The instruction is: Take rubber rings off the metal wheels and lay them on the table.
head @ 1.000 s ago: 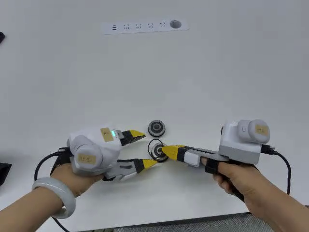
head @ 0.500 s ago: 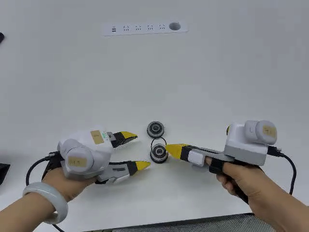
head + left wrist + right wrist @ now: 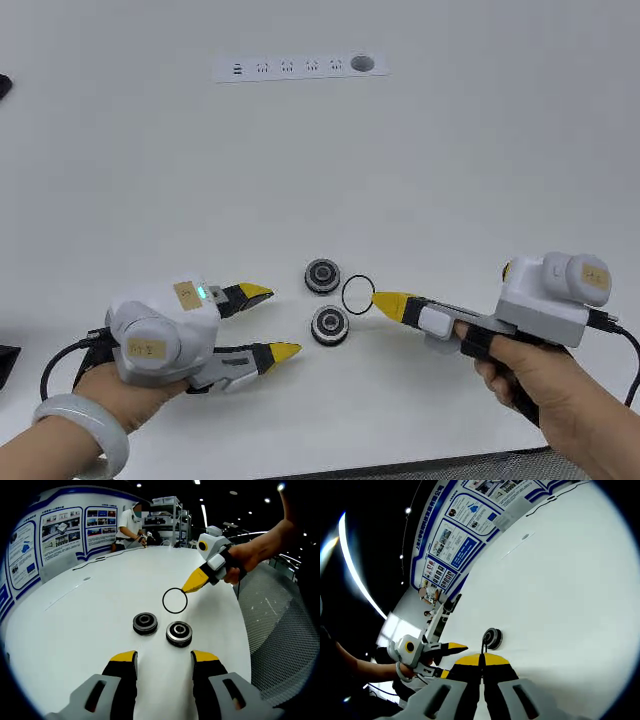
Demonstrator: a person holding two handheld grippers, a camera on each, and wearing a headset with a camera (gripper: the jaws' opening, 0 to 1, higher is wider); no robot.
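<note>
- Head view is showing the right tongs (image 3: 385,303) clenching one edge of a single rubber ring (image 3: 358,294). In the right gripper view the yellow jaws are pressing together on the ring, which is appearing edge-on there.
- The ring is projecting from the tongs' tip toward the person's left, with its plane running in line with the tongs' long axis. It is sitting just beside the near wheel (image 3: 330,324) and the far wheel (image 3: 322,276), to their right.
- The ring's lower edge is possibly hanging clear of the counter (image 3: 480,180); contact cannot be resolved from these angles.
- Bare counter is lying under and to the right of the ring, so the right tongs are standing nearest the lay-down spot.
- The left tongs (image 3: 268,321) are standing released and gripping nothing, with the near wheel lying just ahead of their tips.
- Count: two wheels, one freed ring, two tongs.
</note>
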